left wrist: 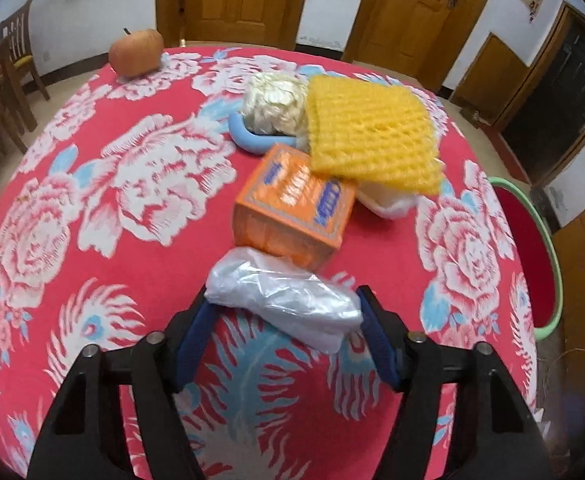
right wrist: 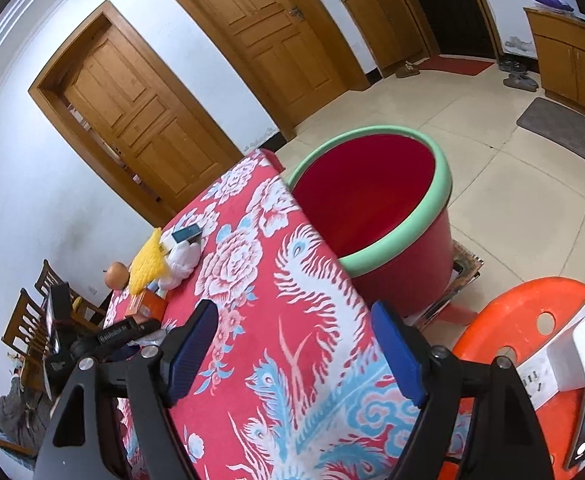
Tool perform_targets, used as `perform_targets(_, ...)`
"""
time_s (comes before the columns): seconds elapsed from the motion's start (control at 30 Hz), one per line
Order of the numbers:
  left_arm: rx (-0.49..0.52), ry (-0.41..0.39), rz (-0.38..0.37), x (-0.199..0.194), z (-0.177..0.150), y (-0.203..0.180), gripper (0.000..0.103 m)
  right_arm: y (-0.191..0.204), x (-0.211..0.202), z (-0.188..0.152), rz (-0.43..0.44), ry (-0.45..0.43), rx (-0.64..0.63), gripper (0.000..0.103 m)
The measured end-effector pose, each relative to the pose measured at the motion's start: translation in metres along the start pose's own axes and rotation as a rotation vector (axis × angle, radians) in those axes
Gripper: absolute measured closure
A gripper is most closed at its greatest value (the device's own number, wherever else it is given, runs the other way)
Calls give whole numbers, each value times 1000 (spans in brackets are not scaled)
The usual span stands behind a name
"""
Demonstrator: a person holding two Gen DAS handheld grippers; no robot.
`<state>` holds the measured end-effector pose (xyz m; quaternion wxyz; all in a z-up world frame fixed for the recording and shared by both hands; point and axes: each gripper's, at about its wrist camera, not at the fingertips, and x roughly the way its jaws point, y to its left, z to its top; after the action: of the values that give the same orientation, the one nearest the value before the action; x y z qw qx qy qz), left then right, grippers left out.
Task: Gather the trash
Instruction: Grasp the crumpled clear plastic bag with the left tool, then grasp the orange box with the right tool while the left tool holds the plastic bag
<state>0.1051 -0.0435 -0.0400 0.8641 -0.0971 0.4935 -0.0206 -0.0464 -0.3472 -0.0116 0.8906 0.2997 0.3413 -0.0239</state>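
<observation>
The left gripper (left wrist: 284, 312) points steeply down at a table covered in a red flowered cloth (left wrist: 140, 184). Its two blue-padded jaws stand on either side of a crumpled clear plastic bag (left wrist: 280, 300). The pads look to be at the bag's edges or just touching them, and the bag does not look squeezed, so the grip does not appear made yet.

Just beyond the bag, touching it, lies an orange carton (left wrist: 292, 204). Past that sit a yellow foam net (left wrist: 372, 132), draped over something white, and a pale crinkled ball (left wrist: 274, 102) resting in a small blue dish (left wrist: 248, 140). An apple (left wrist: 136, 52) stands well apart at the far edge of the table.

The right gripper (right wrist: 294, 344) hovers wide open and empty over the near corner of the same table. Ahead of it, beside the table edge, stands the bin: a red tub with a green rim (right wrist: 440, 184), which appears empty inside. An orange stool (right wrist: 504, 320) stands to its right, and a person sits in the far corner of the room.

The step in hand appears to be picking up the first piece of rubbish, the plastic bag. Next the left jaws need to close firmly on the thin, slippery film, lift it clear of the carton, and carry it across to the tub.
</observation>
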Motion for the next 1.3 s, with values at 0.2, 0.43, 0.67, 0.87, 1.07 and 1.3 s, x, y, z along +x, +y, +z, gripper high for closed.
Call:
perform_targets(0.2, 30, -17, -79, -12, -9, 7, 38, 2, -3, 2, -15, -9, -11, 22)
perform_targets(0.43, 80, -73, -101, -46, -9, 29, 38, 32, 15, -6, -4, 68, -57, 22)
perform_targets(0.67, 156, -173, -61, -77, 3, 52, 38, 88, 36, -9, 30, 118, -109, 22)
perform_targets(0.87, 157, -185, -65, -83, 22, 77, 38, 139, 42, -8, 52, 135, -176, 22)
perform_targets(1.07, 143, -169, -44, -68, 28, 99, 38, 180, 58, -15, 44, 141, -236, 22)
perform_targets(1.3, 171, -147, -27, -56, 28, 120, 38, 205, 98, -37, 21, 180, -259, 22)
